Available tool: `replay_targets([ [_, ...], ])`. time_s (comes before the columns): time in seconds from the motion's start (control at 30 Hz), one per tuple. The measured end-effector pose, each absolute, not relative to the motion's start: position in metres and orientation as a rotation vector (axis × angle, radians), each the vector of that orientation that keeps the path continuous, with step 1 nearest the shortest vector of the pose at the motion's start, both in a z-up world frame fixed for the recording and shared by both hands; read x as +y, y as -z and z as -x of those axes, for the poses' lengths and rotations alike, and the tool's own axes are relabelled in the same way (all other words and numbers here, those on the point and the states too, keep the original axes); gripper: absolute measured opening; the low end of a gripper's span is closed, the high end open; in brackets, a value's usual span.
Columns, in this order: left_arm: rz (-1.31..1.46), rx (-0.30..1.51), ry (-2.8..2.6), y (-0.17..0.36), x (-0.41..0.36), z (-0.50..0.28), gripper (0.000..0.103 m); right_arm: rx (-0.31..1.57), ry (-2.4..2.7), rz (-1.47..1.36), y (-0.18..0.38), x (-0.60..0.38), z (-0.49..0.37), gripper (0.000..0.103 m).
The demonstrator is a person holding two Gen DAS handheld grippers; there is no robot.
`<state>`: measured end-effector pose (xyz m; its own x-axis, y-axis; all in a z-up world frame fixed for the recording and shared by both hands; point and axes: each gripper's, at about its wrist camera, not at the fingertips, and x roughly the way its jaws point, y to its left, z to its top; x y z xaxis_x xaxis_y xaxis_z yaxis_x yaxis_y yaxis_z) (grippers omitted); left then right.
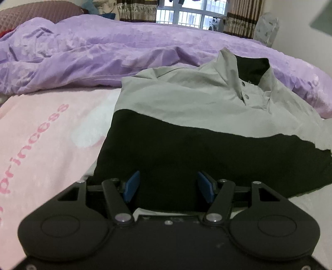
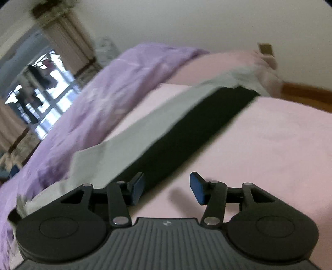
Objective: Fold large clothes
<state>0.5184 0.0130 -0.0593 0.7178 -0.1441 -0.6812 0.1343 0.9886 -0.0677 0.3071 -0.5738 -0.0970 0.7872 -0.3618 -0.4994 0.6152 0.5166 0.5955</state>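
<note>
A grey and black collared shirt (image 1: 186,103) lies on the pink bed sheet (image 1: 41,135), collar with two snap buttons at the far right, black lower part nearest me. My left gripper (image 1: 168,187) is open just above the shirt's black near edge, holding nothing. In the tilted, blurred right wrist view the same shirt (image 2: 128,141) stretches away as a grey and black band. My right gripper (image 2: 167,188) is open and empty over the pink sheet (image 2: 259,149), its left blue pad (image 2: 138,187) by the shirt's black edge.
A rumpled purple duvet (image 1: 93,52) lies behind the shirt across the bed; it also shows in the right wrist view (image 2: 99,103). A brown pillow (image 1: 39,12) is at the far left. A window with curtains (image 1: 186,14) is beyond the bed.
</note>
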Motion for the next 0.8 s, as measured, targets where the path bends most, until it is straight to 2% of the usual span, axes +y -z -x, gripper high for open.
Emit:
replay_targets([
  [0.07,0.01,0.754,0.148,0.059,0.012,-0.519,0.064,0.291,0.619,-0.931,0.107,-0.595,-0.302,0.057],
  [0.2,0.004,0.763,0.143,0.058,0.01,-0.522,0.065,0.153,0.61,-1.074,0.119,-0.629,-0.3,0.057],
  [0.47,-0.022,0.765,0.122,0.06,0.004,-0.528,0.065,0.009,0.703,-1.132,0.126,-0.663,-0.305,0.056],
  [0.53,-0.024,0.766,0.123,0.059,0.004,-0.53,0.065,0.034,0.742,-1.104,0.122,-0.663,-0.31,0.048],
  [0.6,-0.022,0.768,0.126,0.058,0.004,-0.53,0.065,0.081,0.794,-1.026,0.113,-0.662,-0.317,0.013],
  [0.7,-0.022,0.769,0.132,0.057,0.006,-0.53,0.065,0.08,0.814,-0.876,0.089,-0.648,-0.321,0.004],
  [0.8,-0.02,0.76,0.141,0.053,0.007,-0.528,0.065,0.039,0.771,-0.724,0.049,-0.62,-0.327,0.004],
])
